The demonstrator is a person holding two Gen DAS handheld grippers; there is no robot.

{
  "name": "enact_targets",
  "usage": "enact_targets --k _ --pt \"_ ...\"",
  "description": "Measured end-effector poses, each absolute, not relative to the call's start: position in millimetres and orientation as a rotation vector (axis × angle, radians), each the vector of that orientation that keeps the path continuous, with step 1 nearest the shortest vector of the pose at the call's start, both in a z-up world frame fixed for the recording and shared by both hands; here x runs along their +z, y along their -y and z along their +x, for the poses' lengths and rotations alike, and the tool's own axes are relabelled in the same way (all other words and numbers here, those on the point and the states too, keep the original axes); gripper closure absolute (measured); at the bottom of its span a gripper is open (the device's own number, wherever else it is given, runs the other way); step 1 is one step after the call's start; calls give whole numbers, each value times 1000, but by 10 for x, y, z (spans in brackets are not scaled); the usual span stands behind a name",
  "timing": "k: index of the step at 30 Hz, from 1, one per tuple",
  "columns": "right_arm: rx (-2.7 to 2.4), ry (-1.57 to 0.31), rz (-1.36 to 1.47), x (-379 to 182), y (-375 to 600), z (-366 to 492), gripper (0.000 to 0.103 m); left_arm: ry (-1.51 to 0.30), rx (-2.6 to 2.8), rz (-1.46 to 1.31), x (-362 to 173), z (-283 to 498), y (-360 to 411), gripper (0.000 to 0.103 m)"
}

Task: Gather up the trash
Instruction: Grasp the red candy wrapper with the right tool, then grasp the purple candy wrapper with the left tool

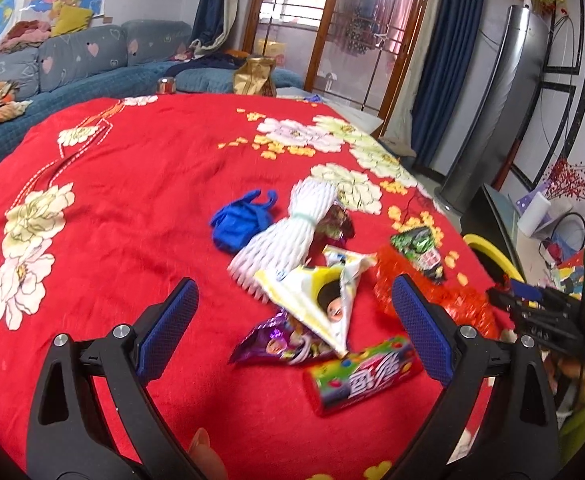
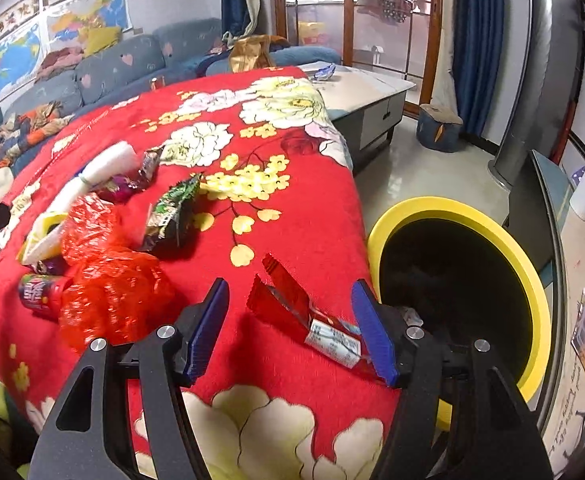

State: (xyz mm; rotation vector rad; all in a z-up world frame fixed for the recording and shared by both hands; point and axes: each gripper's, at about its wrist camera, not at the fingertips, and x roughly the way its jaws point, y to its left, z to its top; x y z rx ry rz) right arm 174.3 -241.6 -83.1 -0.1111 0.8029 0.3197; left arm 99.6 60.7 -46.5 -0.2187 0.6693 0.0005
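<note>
Trash lies on a red flowered cloth (image 1: 132, 184). My left gripper (image 1: 296, 320) is open above a yellow-white wrapper (image 1: 316, 296), a purple wrapper (image 1: 276, 340) and a colourful candy tube (image 1: 364, 372). Beyond lie white foam netting (image 1: 288, 232), a blue glove (image 1: 240, 220), a green-black packet (image 1: 420, 252) and a red plastic bag (image 1: 460, 304). My right gripper (image 2: 292, 328) is open around a red wrapper (image 2: 292, 304) at the cloth's edge, next to the yellow-rimmed black bin (image 2: 452, 280). The red bag (image 2: 108, 280) and green packet (image 2: 172, 212) lie to its left.
A blue sofa (image 1: 84, 56) with clothes stands behind the table. A gold bag (image 1: 254, 76) and a can (image 1: 166, 85) sit at the far edge. A grey coffee table (image 2: 372, 92), a stool (image 2: 438, 126) and a tall grey fan (image 1: 488, 108) stand to the right.
</note>
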Motion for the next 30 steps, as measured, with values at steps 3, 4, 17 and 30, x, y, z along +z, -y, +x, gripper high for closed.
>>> enact_targets --k 3,4,17,30 --pt "316 -834 -116 -918 2392 1815 55 -689 -12 -237 -536 1007 -643 21" --pt "313 -837 -118 -937 2394 1820 56 -697 -20 -254 -562 1017 -662 26" --pt "341 -830 -47 -951 2412 1716 93 -741 -64 -352 -734 1083 -822 46" --pt "376 -806 -3 -849 2338 1625 94 -775 -191 -457 -905 1016 -1004 65"
